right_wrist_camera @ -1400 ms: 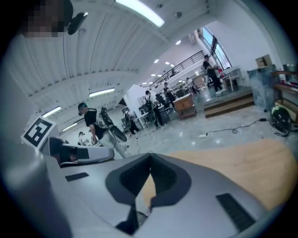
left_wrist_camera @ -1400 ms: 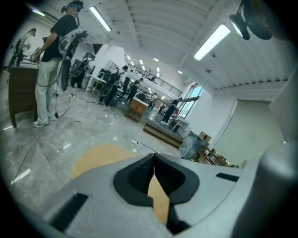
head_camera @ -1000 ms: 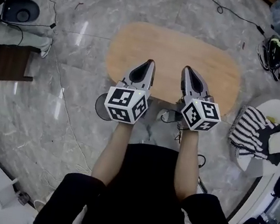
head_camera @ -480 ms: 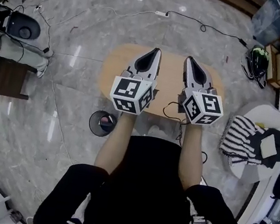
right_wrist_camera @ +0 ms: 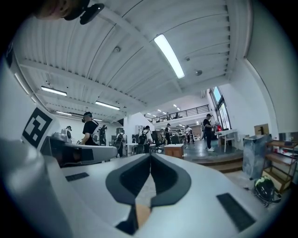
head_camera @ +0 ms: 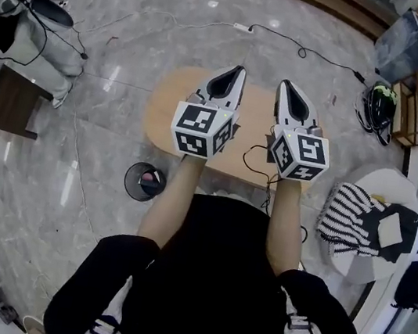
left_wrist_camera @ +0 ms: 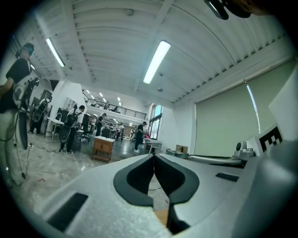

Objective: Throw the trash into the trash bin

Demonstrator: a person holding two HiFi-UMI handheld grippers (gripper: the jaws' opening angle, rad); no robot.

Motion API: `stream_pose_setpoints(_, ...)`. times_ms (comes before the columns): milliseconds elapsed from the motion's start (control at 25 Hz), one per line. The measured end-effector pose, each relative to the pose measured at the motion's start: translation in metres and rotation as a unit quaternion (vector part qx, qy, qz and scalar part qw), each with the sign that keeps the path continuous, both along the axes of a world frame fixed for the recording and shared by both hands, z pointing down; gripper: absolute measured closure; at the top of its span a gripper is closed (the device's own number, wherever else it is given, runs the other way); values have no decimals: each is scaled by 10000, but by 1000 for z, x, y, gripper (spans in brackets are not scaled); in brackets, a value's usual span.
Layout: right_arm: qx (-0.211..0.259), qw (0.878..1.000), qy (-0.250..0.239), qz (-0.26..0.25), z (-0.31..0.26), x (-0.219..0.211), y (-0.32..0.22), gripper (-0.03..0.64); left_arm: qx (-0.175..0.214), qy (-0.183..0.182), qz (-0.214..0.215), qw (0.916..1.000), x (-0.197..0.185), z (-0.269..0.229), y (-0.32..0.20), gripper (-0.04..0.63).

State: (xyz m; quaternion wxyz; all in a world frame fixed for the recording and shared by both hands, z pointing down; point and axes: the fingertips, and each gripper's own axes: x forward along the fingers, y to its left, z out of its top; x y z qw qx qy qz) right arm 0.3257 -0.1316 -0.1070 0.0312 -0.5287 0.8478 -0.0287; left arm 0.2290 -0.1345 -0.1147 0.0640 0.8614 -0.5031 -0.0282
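Seeing trash bin (head_camera: 144, 182) on floor by tabletop (head_camera: 163, 111) near-left end, down-left of left hand-held gripper (head_camera: 239, 71), well apart. Holding left hand-held gripper level above tabletop, pressed together. Same for right hand-held gripper (head_camera: 283, 83) just beside it: pressed together, pinching nothing.
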Motion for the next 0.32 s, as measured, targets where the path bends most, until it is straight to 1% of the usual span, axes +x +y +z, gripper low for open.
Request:
stream_pose_setpoints(200,47,10000,35,-68,-2,-2,-8,606,8,-15,-81,10000,-3,0,-7,586)
stream_pose_setpoints(320,72,9998,136,-102,0,-3,-12,606,-3,-15,-115,9999,-4,3,-11,586)
